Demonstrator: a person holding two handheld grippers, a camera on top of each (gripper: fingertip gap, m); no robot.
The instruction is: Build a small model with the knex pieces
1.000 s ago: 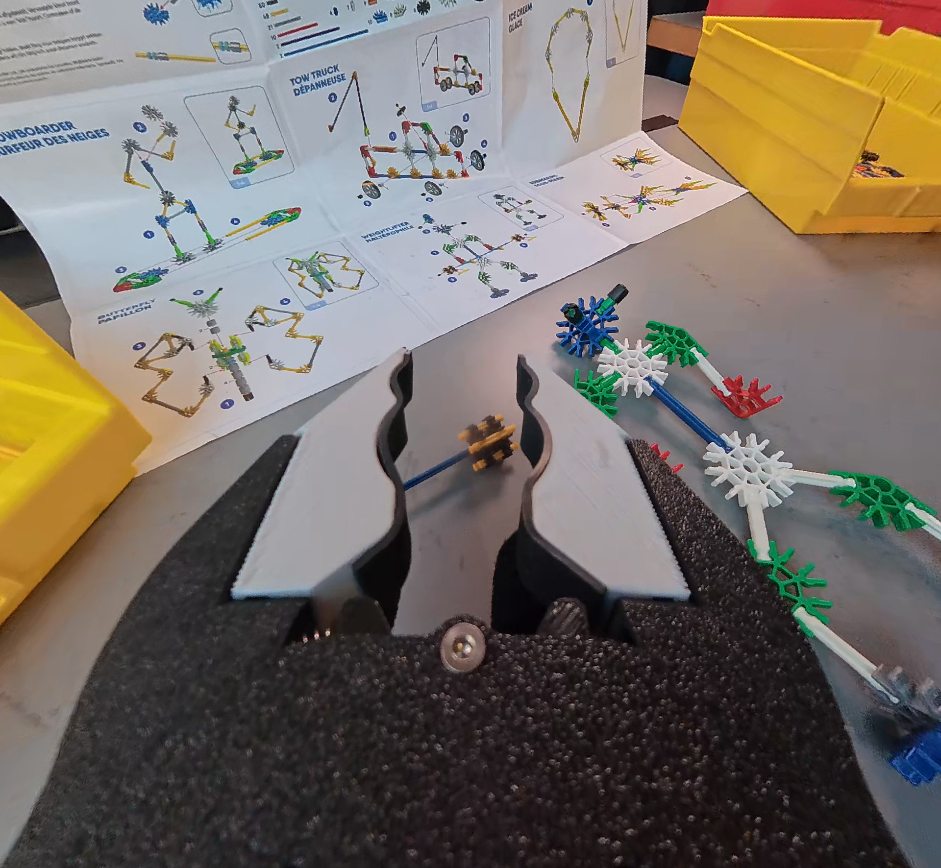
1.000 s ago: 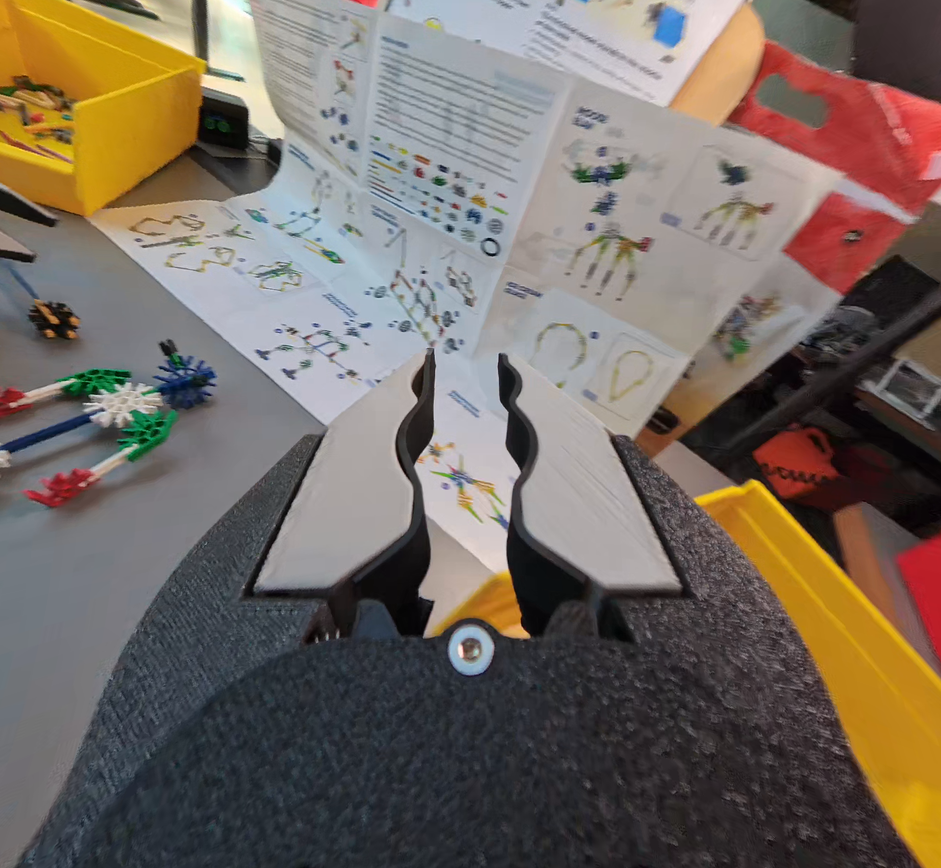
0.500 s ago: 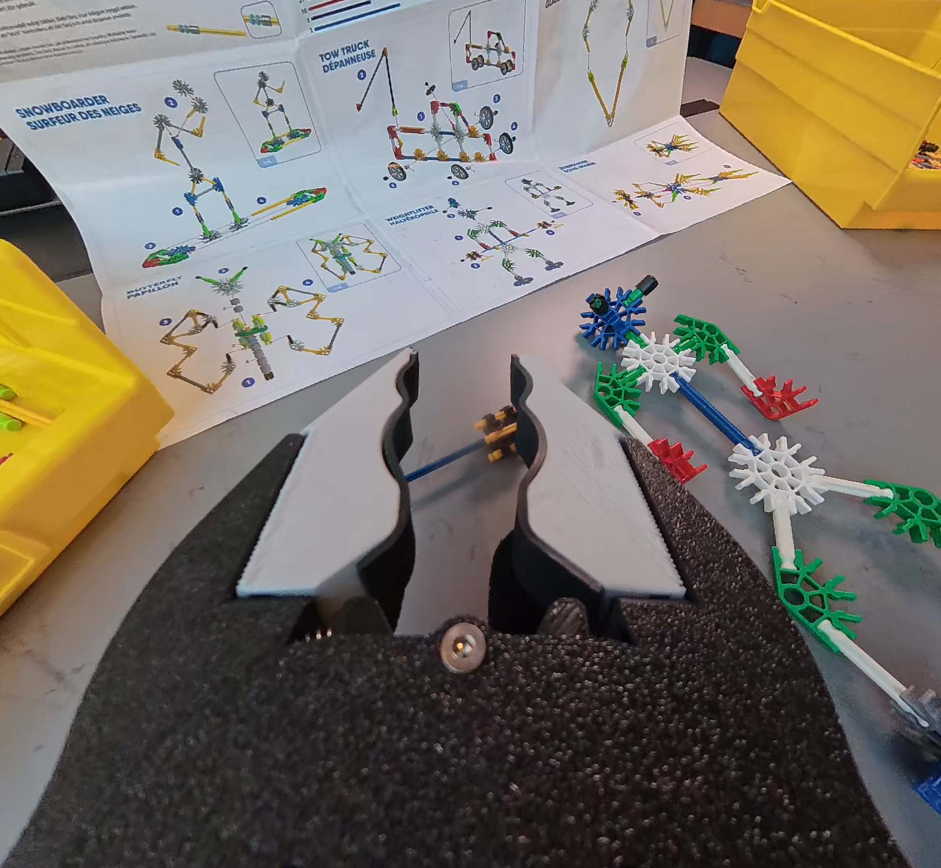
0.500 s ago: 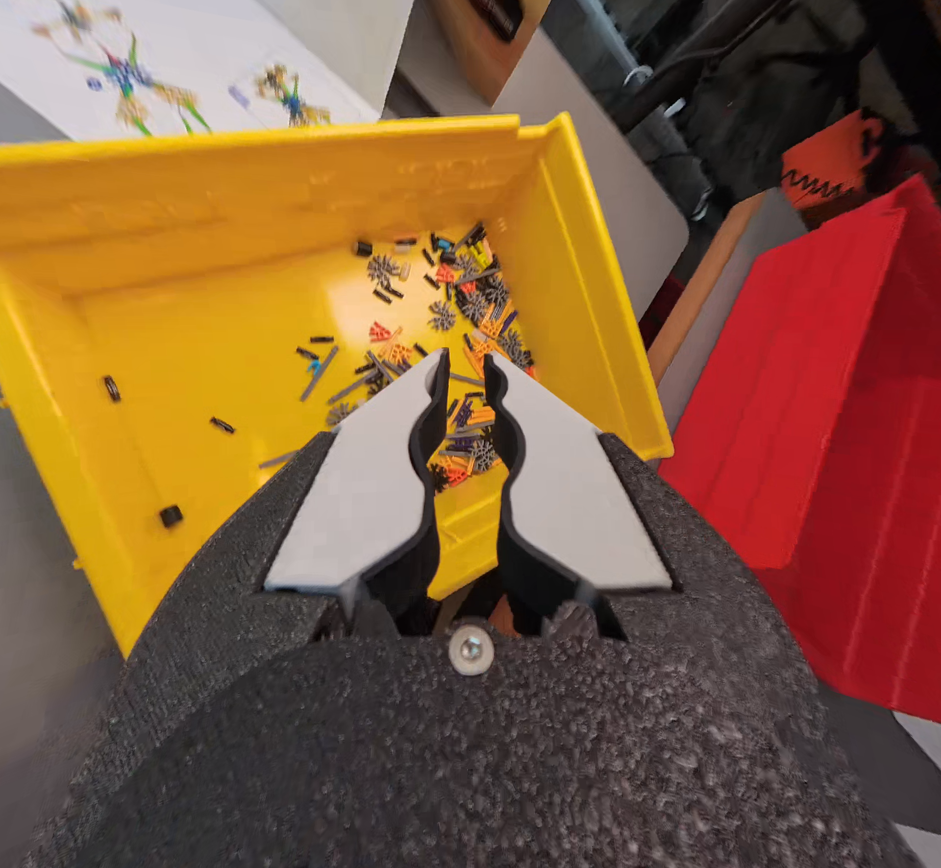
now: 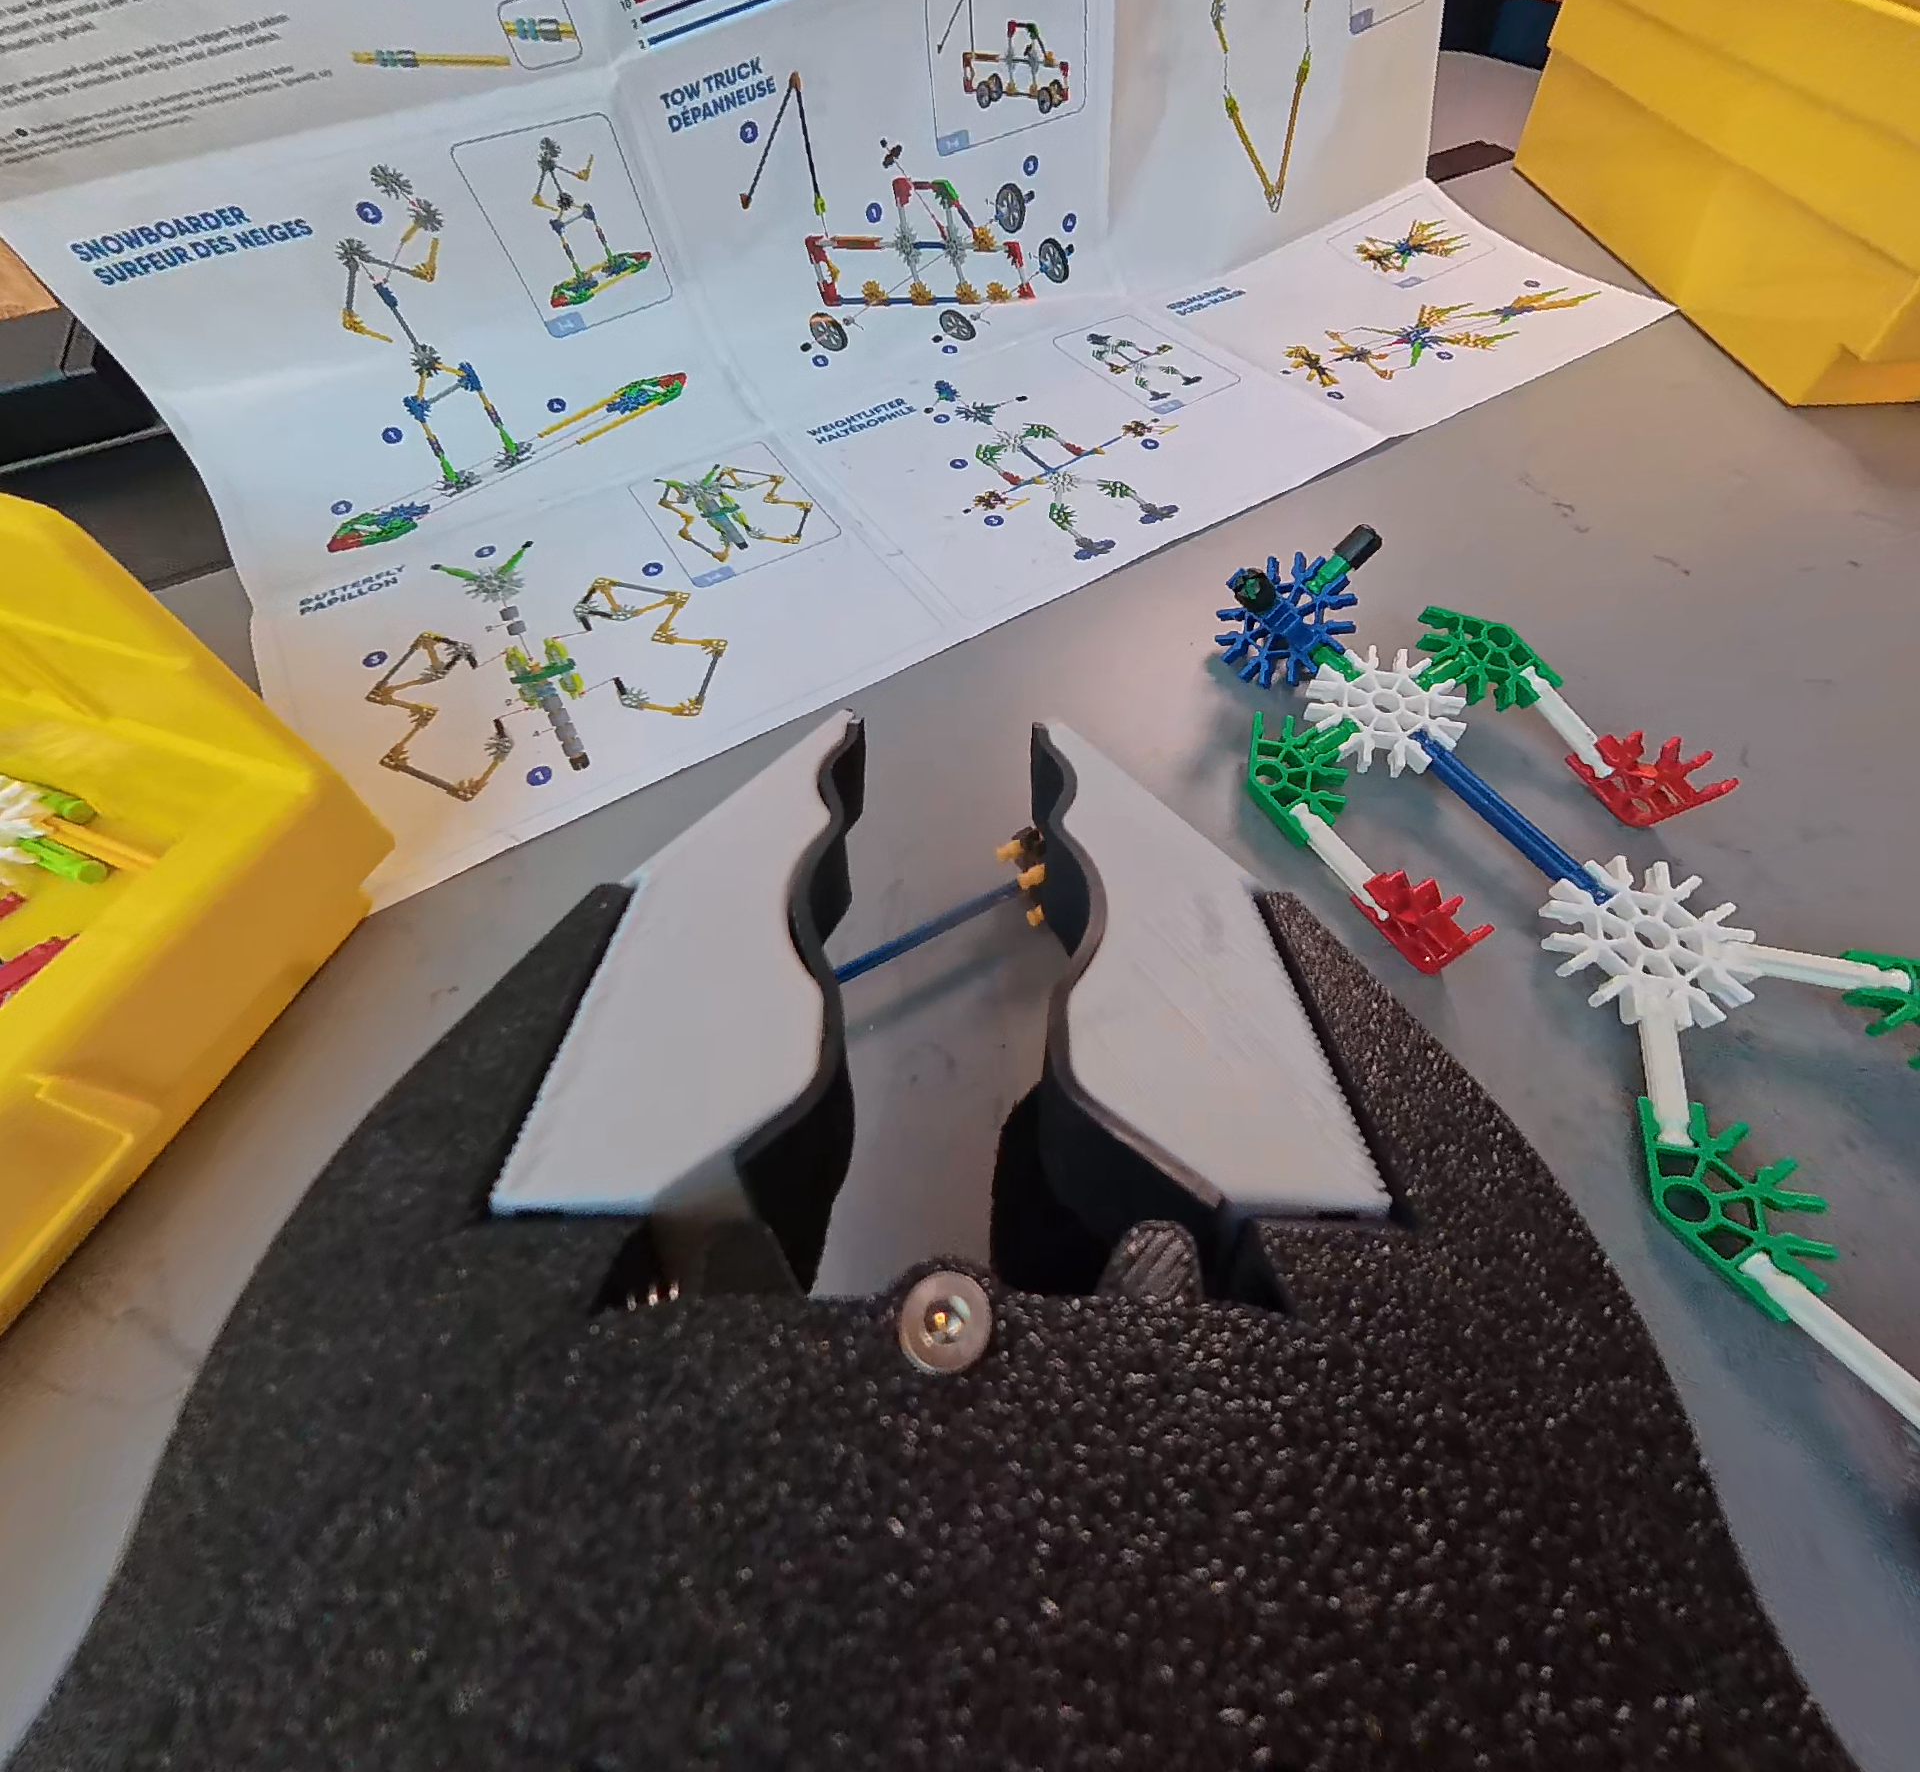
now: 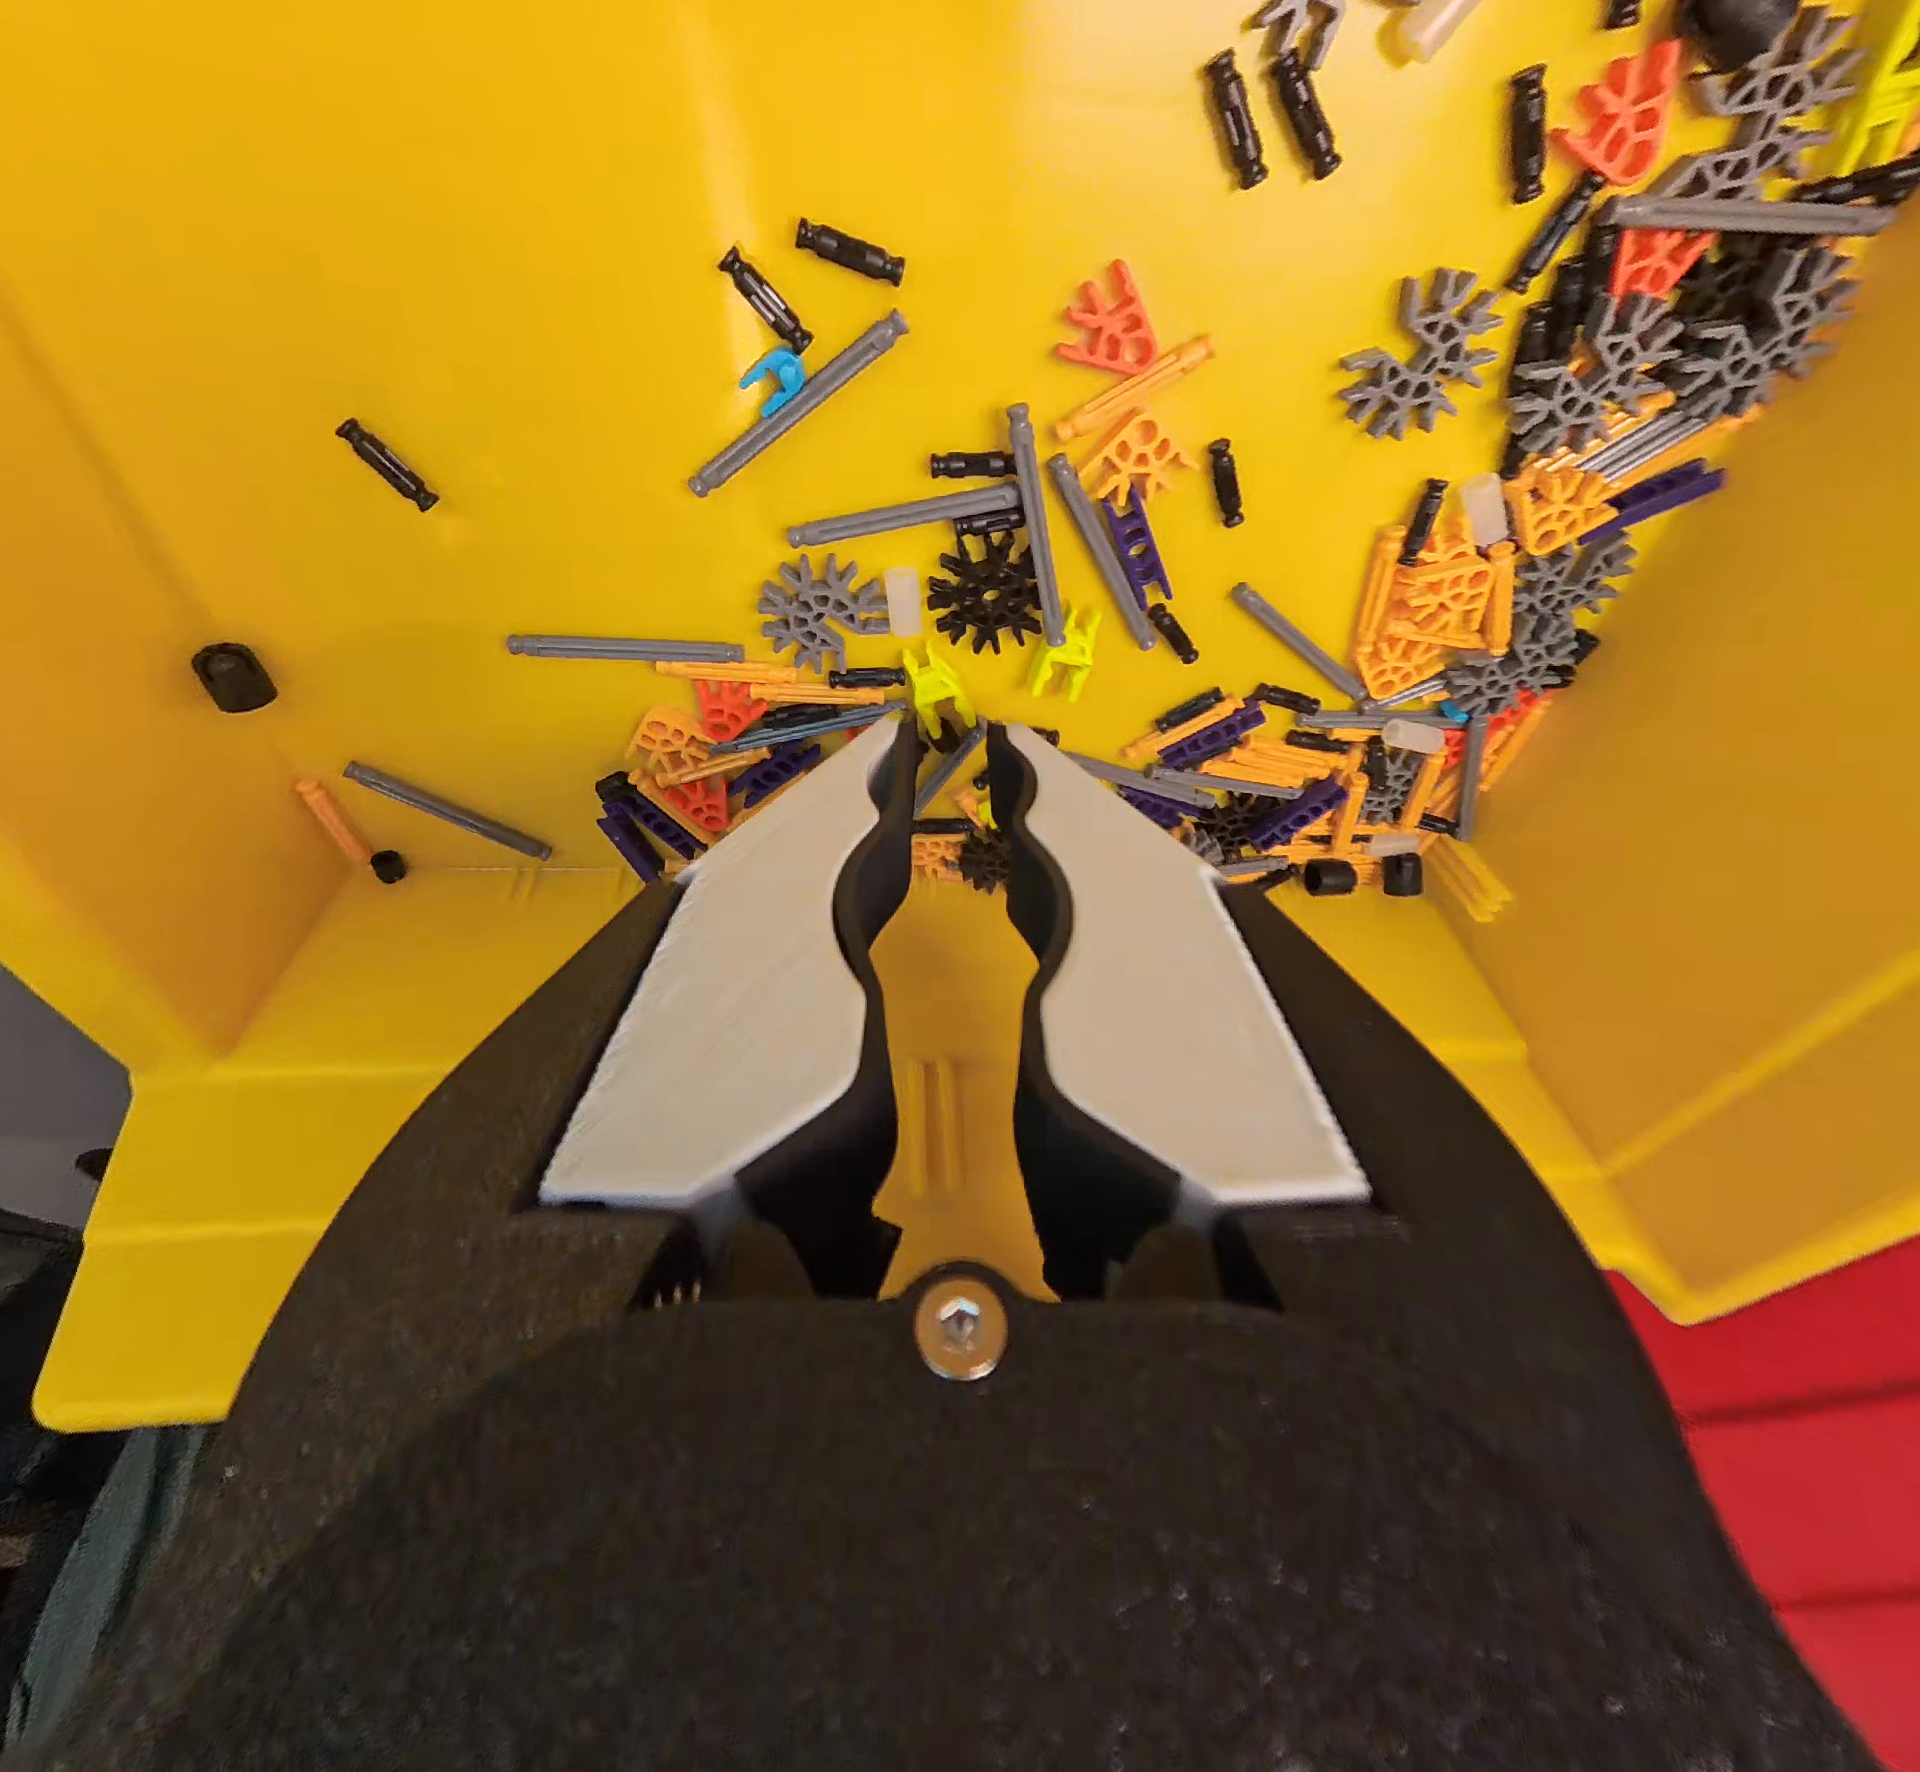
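The left gripper (image 5: 945, 746) hangs low over the grey tabletop (image 5: 1558, 496) with its fingers (image 5: 707, 953) spread and nothing pinched between them; in the gap lies a thin blue rod (image 5: 914, 933), and at its far end sits a small black-and-yellow connector (image 5: 1023, 865), half hidden behind the inner edge of the right-hand finger; whether that finger touches the connector cannot be told; to the right, apart from the gripper, a flat model of rods and connectors (image 5: 1507, 829) lies on the tabletop, with a blue snowflake piece at its far end, two white snowflake pieces joined by a blue rod, green fan pieces and red end pieces; a white folded instruction sheet (image 5: 644, 288) stands curved behind, its lower part flat on the tabletop; a yellow bin (image 5: 187, 891) with loose parts sits at the left edge, and another yellow bin (image 5: 1725, 164) at the far right

The right gripper (image 6: 943, 735) points down into a yellow bin (image 6: 416, 164) of loose parts; its fingers (image 6: 769, 953) stand a little apart at the tips, gripping nothing; just beyond the tips lie a lime-yellow clip (image 6: 935, 683), orange connectors (image 6: 717, 714), grey rods (image 6: 904, 517), a black snowflake piece (image 6: 982, 592) and short black rods (image 6: 847, 250); the heap thickens toward the bin's right-hand wall; a red surface (image 6: 1797, 1473) shows past the bin's near rim at the lower right
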